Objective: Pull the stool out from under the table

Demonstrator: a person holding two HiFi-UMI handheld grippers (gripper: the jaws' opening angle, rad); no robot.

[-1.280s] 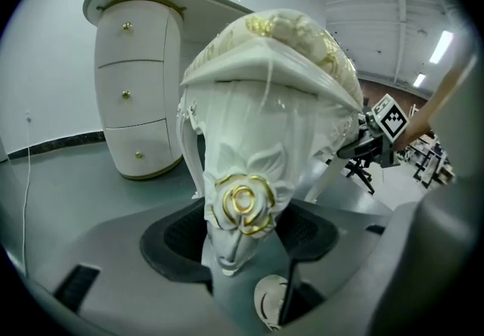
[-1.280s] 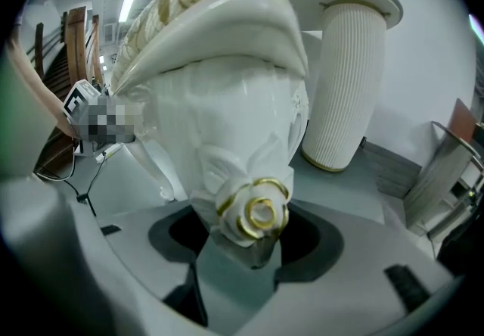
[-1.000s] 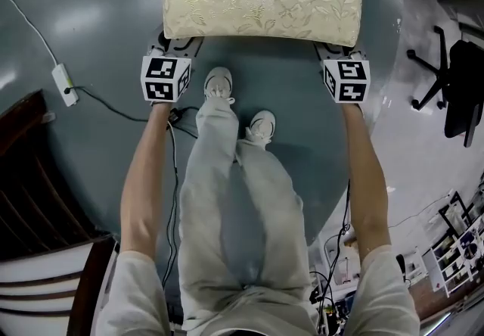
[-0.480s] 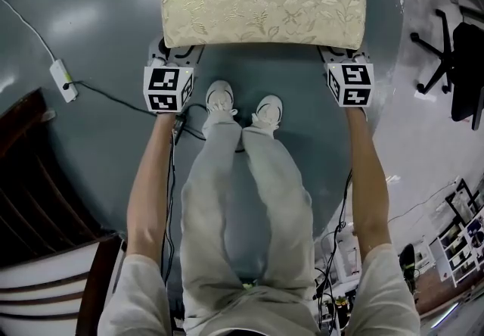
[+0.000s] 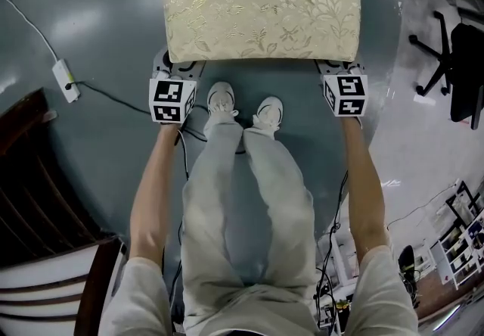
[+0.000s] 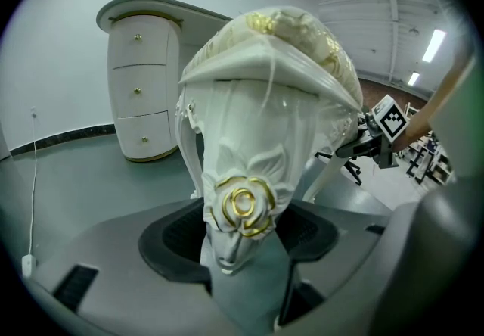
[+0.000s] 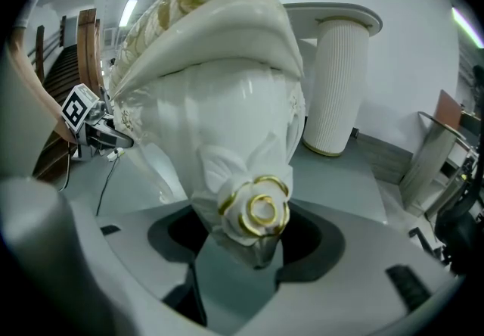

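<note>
Stool (image 5: pixel 261 1) with a cream floral cushion stands on the grey floor (image 5: pixel 98 39), gripped at both front corners. Between the fingers (image 6: pixel 170 240) of the left gripper (image 5: pixel 176 70) sits the top of one white leg (image 6: pixel 242 206), carved with a gold-edged rose. The dark pads are closed against its sides, well apart only because the leg is thick. The right gripper (image 5: pixel 338 70) has the other front leg (image 7: pixel 257 210) clamped between its fingers (image 7: pixel 314 244) in the same way.

Beyond the fingers, past the far side of the seat, the table (image 6: pixel 140 77) shows with bare floor between it and the stool. No tabletop hangs over the cushion in the head view. Behind the fingers, the person's shoes (image 5: pixel 219 96) are just short of the seat's front edge.

By my reading this is the late part of the pull: the stool looks clear of the table, with both holds on. Any further drag would call for a step back first, since the feet leave little room, and an even draw on both legs so the seat does not swing. Otherwise, what is left is to spread both pairs of fingers and back off.
</note>
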